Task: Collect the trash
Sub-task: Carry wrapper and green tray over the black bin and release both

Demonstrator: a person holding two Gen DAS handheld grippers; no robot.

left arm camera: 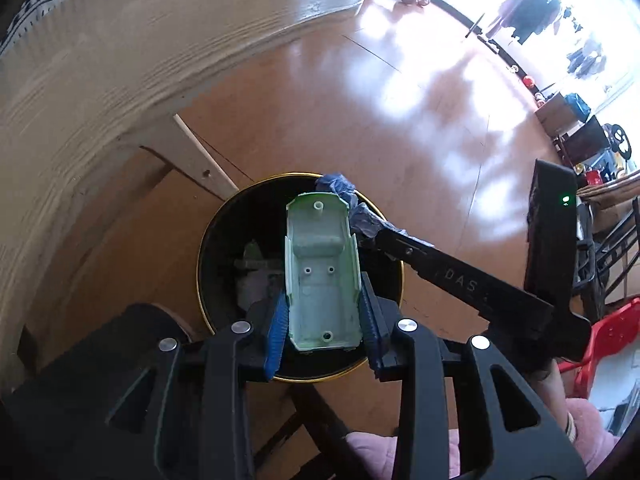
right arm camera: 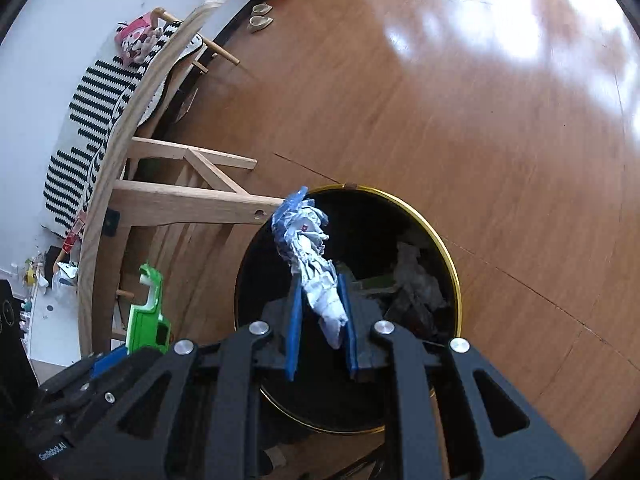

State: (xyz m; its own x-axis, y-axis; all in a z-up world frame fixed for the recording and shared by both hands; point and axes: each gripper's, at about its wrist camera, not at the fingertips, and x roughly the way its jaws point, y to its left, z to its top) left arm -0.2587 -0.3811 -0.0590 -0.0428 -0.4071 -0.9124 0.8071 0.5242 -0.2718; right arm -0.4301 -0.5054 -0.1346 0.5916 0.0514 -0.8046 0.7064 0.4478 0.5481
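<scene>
Both your grippers hang over the black bin (left arm camera: 224, 240).
Your left gripper (left arm camera: 326, 316) clamps the green toy shell (left arm camera: 320, 276); your right gripper (right arm camera: 322, 320) pinches the crumpled wrapper (right arm camera: 308, 248). Both pieces sit above the bin's mouth, beside the wooden table (left arm camera: 120, 60).

Crumpled wrapper (right arm camera: 316, 264) over black bin (right arm camera: 448, 248)

I see glossy wooden floor (right arm camera: 480, 128). Black gold-rimmed bin (right arm camera: 454, 264) stands on it, trash inside; wooden bench (left arm camera: 100, 92) just beside bin.
</scene>
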